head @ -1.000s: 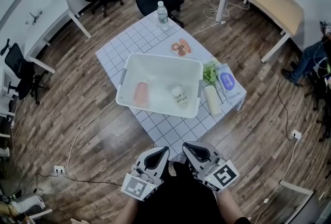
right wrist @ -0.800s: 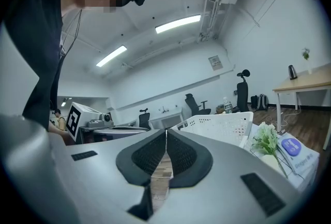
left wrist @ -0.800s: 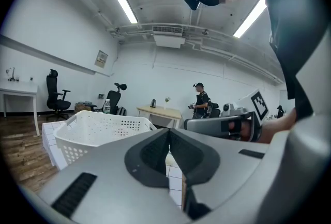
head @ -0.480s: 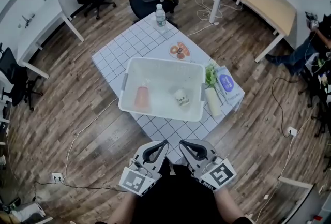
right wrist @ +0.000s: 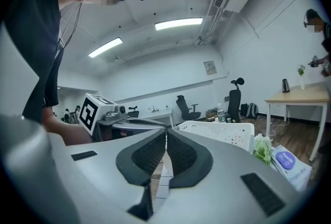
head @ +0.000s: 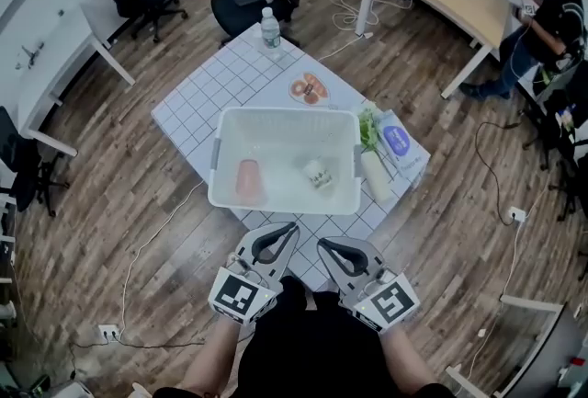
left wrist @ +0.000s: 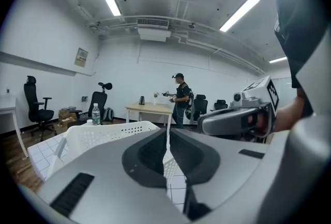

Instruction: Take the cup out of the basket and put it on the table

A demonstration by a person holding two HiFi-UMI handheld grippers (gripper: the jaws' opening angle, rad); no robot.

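Step in hand: approach, by my judgement. No grasp had begun.

I held the left gripper and the right gripper side by side at 6 o'clock of the basket, apart from it. Both had their jaws closed tip to tip, with nothing between them.

The basket stood on the table. It held two cups: a white cup toward its 3 o'clock side and an orange cup toward its 9 o'clock side. Neither was out yet. The task did not say which one was meant.

Next move, as I judged it:
1. Part the jaws of one gripper.
2. Carry it over the near rim toward 12 o'clock.
3. Lower it onto the chosen cup.

The free tiles at 9 to 11 o'clock of the basket looked a suitable place to set it down. A plate and a bottle took the 12 o'clock corner, and greens lay at 3 o'clock.

Hard to make out:
- In both gripper views the basket wall hid the cups.
- Whether either cup stood upright or lay on its side I could not tell.
- The grippers covered the table's near corner.
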